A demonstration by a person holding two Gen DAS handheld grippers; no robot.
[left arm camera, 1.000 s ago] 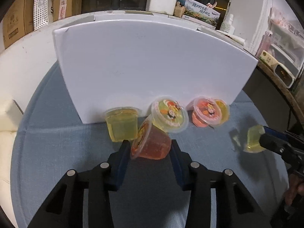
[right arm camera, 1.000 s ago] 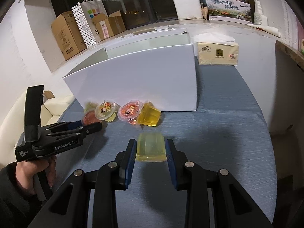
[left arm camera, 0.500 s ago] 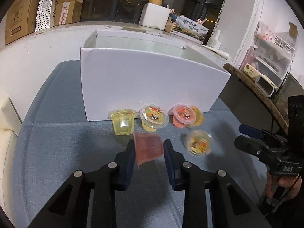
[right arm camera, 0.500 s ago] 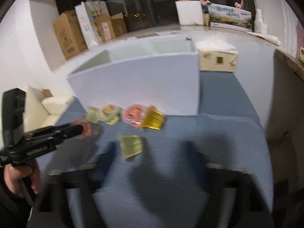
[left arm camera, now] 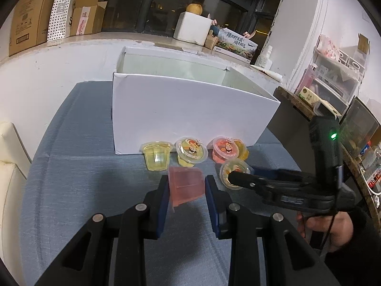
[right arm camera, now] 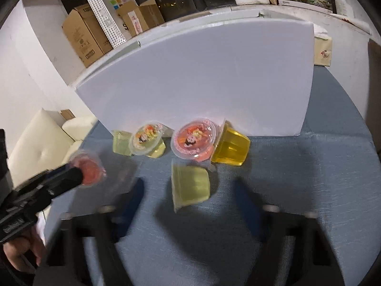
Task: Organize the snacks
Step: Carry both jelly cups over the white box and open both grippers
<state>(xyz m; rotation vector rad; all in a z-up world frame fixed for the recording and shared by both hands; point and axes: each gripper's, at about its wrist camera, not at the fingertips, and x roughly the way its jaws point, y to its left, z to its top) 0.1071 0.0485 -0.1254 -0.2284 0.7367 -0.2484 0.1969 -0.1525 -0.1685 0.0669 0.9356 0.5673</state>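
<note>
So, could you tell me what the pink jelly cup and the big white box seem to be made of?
The pink jelly cup looks like thin clear plastic, glossy: the pink filling shows through its moulded walls. The white box looks like matt cardboard or paperboard: flat, folded corners, a thin top edge, a slightly dented corner. Corrugated or solid, I cannot tell.
</note>
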